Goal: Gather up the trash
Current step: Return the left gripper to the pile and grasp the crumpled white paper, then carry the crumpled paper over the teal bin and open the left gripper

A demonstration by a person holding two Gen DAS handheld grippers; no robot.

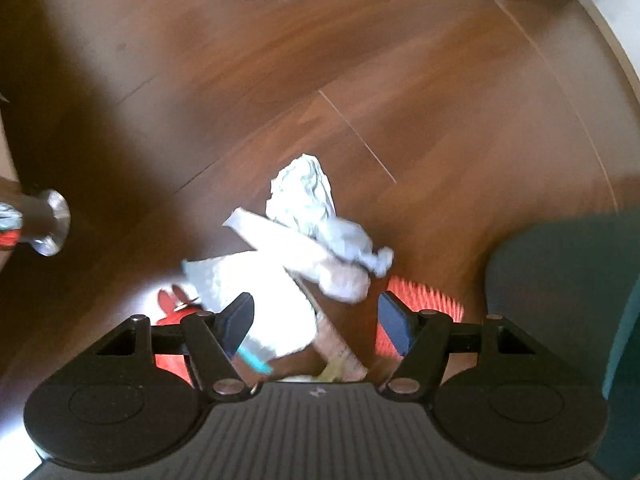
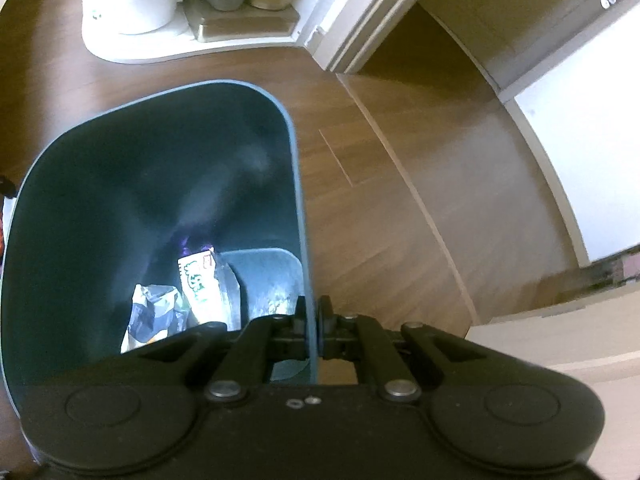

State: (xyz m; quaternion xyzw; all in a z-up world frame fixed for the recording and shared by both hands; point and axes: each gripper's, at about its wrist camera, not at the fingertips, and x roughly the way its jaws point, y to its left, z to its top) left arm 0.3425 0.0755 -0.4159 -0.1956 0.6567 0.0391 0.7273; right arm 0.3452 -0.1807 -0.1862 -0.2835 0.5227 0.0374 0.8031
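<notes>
Hovering over crumpled paper (image 1: 308, 240), the left gripper (image 1: 316, 320) is held wide open, paper just beyond its fingertips; the right gripper (image 2: 314, 320) is clamped on the bin (image 2: 298, 184) rim.

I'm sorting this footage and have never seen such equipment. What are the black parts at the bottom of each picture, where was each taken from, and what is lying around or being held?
There is no machine: a person holds a two-finger grasping tool in each hand, with a camera on each looking along its fingers.

In the left wrist view, the left tool stands open, empty, pointing down at the wooden floor. Below it lie crumpled white papers and something red-orange, too blurred to name.

In the right wrist view, the right tool is shut on the rim of a teal trash bin. Inside the bin lie a snack wrapper and a crumpled wrapper.
</notes>
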